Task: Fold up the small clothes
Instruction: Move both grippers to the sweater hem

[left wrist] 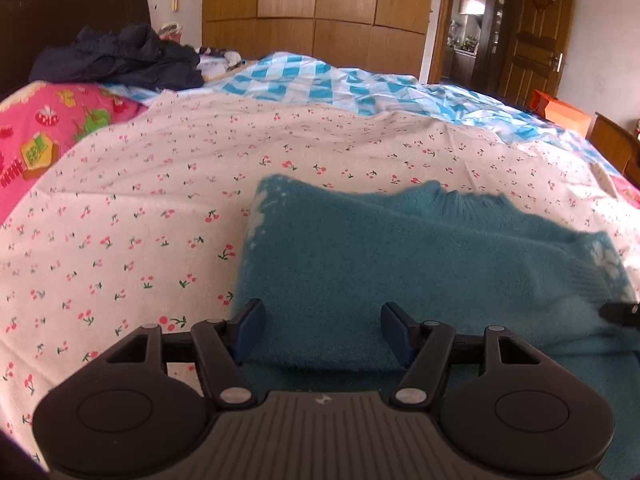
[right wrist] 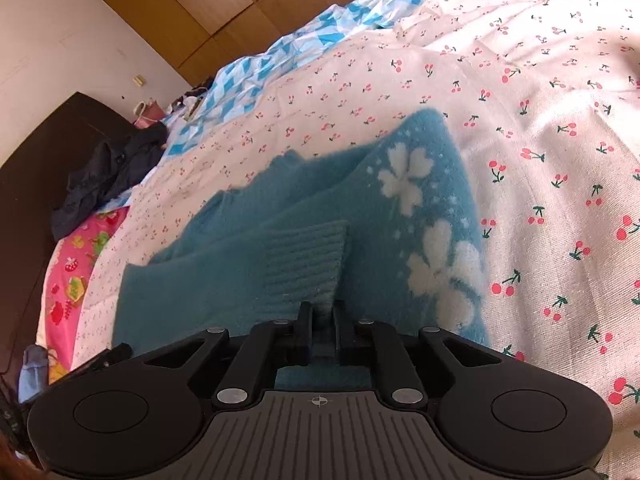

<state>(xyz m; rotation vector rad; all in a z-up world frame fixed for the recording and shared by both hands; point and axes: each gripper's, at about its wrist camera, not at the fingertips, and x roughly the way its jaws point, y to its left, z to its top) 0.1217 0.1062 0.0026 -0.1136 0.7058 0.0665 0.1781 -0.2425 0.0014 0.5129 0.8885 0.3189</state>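
Note:
A teal knit sweater (left wrist: 400,264) with white flower marks lies partly folded on the cherry-print sheet (left wrist: 160,184). My left gripper (left wrist: 323,326) is open, its blue-padded fingers spread above the sweater's near left edge, holding nothing. In the right wrist view the sweater (right wrist: 400,216) shows its flower pattern and a ribbed sleeve cuff (right wrist: 308,264) folded across the body. My right gripper (right wrist: 322,322) is shut on the near edge of that cuff. The right gripper's tip shows at the right edge of the left wrist view (left wrist: 622,312).
A dark jacket (left wrist: 120,58) is piled at the bed's far left by the dark headboard (left wrist: 72,8). A blue-white checked quilt (left wrist: 340,84) lies along the far side. A pink printed cover (left wrist: 44,128) is at left. Wooden wardrobes (left wrist: 320,8) and a door (left wrist: 536,32) stand behind.

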